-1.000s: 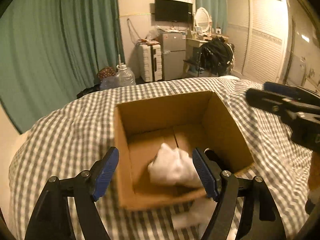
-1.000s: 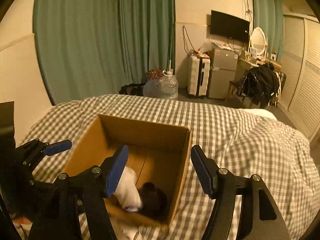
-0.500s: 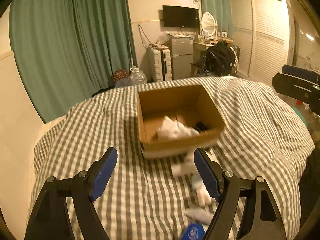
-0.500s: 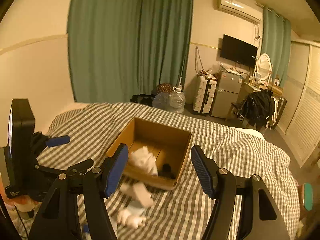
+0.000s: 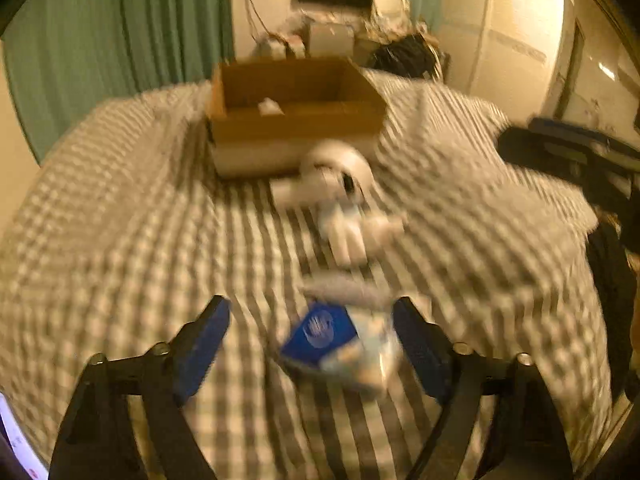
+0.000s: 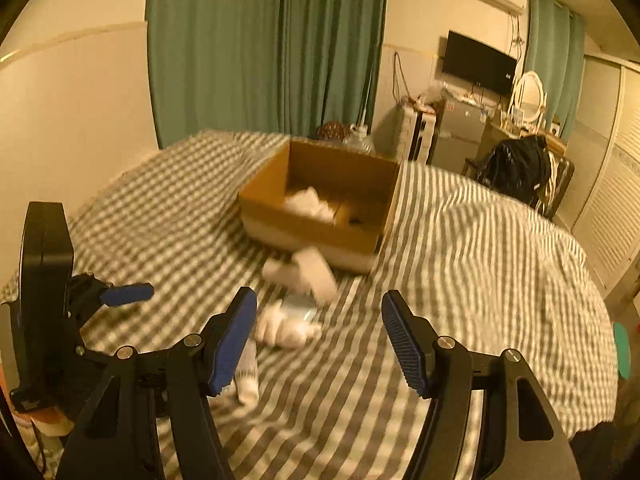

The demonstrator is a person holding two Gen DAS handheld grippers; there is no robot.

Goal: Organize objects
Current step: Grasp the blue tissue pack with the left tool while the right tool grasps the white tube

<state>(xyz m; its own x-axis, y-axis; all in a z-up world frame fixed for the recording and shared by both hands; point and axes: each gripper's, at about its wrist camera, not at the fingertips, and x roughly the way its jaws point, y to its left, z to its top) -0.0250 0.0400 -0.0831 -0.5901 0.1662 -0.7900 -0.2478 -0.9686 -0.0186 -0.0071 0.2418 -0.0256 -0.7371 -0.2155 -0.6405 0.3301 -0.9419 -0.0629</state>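
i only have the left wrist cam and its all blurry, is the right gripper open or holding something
Observer: The right gripper is open, with nothing between its fingers.
Operator: ok and whats in the box, i just see one white bit
Observer: The right wrist view looks into the box from higher up. There is a larger heap of white cloth inside, with a small dark thing beside it. It is too blurred to say what the dark thing is.
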